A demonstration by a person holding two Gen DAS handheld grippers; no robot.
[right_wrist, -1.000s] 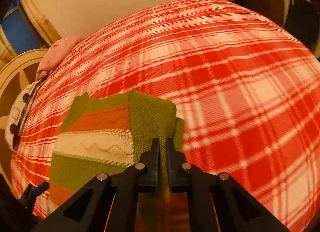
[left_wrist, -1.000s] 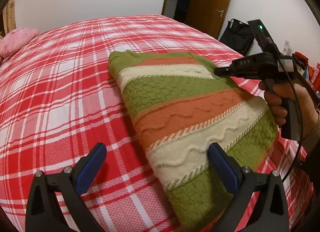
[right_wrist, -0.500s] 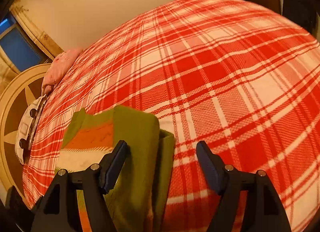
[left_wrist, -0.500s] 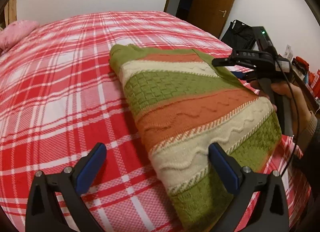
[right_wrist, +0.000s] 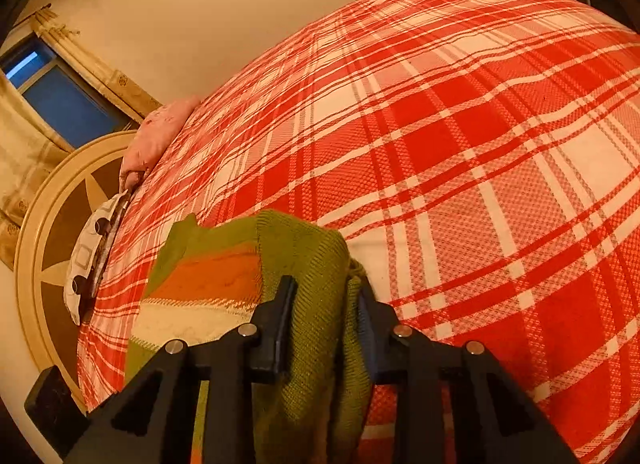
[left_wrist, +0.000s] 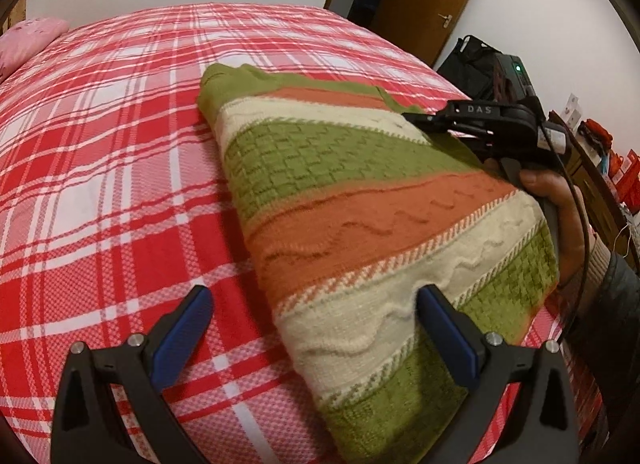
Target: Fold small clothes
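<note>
Sweater (left_wrist: 360,200) folded on bed (left_wrist: 100,144), long axis running away from left gripper (left_wrist: 316,328) | left gripper spread wide, straddling near left edge, empty | right gripper (right_wrist: 326,316) nearer far green hem, jaws partly closed around it, clamp uncertain

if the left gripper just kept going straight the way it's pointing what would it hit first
Most likely the folded striped sweater: the open left gripper has one finger already over its near edge. Depth is unclear; it might skim above.
</note>
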